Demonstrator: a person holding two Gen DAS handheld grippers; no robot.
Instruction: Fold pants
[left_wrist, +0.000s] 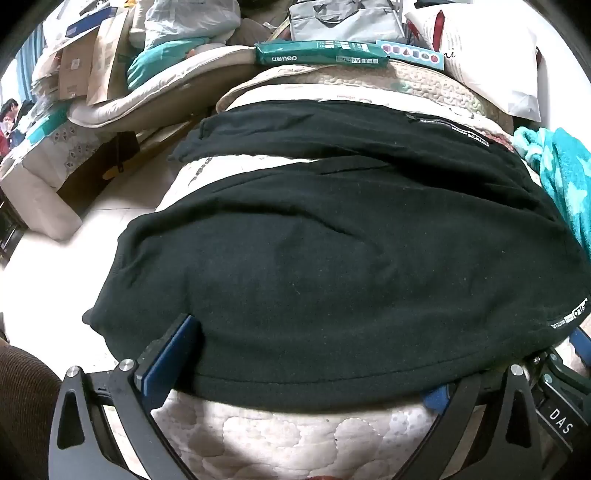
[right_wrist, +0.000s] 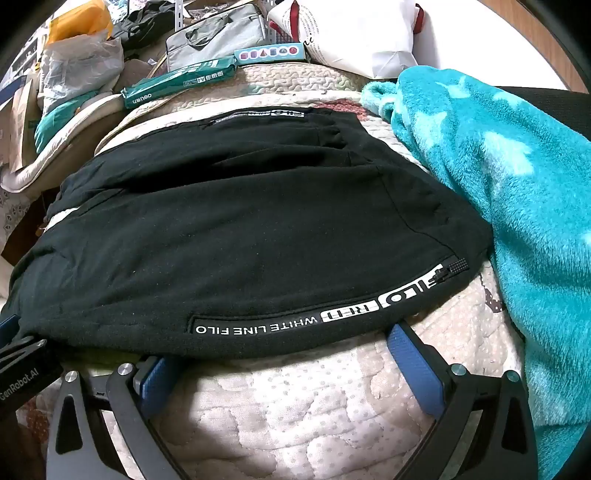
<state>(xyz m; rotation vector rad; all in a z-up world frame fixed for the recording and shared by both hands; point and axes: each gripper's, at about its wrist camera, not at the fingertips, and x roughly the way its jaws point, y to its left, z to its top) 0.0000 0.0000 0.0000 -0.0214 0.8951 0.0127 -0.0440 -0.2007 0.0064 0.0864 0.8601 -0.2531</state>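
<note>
Black sweatpants (left_wrist: 332, 240) lie flat on a quilted mattress cover (left_wrist: 288, 439), legs running to the left with a strip of quilt between them. White lettering (right_wrist: 295, 321) runs along their near edge. My left gripper (left_wrist: 306, 380) stands wide open at that near edge. Its left blue pad (left_wrist: 173, 354) rests beside the cloth, and the right pad is mostly covered by the hem. My right gripper (right_wrist: 284, 369) is also wide open, and the printed hem lies over both blue fingertips (right_wrist: 406, 350). Neither gripper pinches the pants (right_wrist: 240, 221).
A teal fleece blanket (right_wrist: 498, 184) is heaped against the pants' right side. At the back sit a green paper pack (right_wrist: 181, 79), a grey bag (right_wrist: 218, 37) and a white pillow (right_wrist: 369, 37). The bed's left edge drops to pale floor (left_wrist: 55, 277) with cardboard boxes (left_wrist: 74, 62).
</note>
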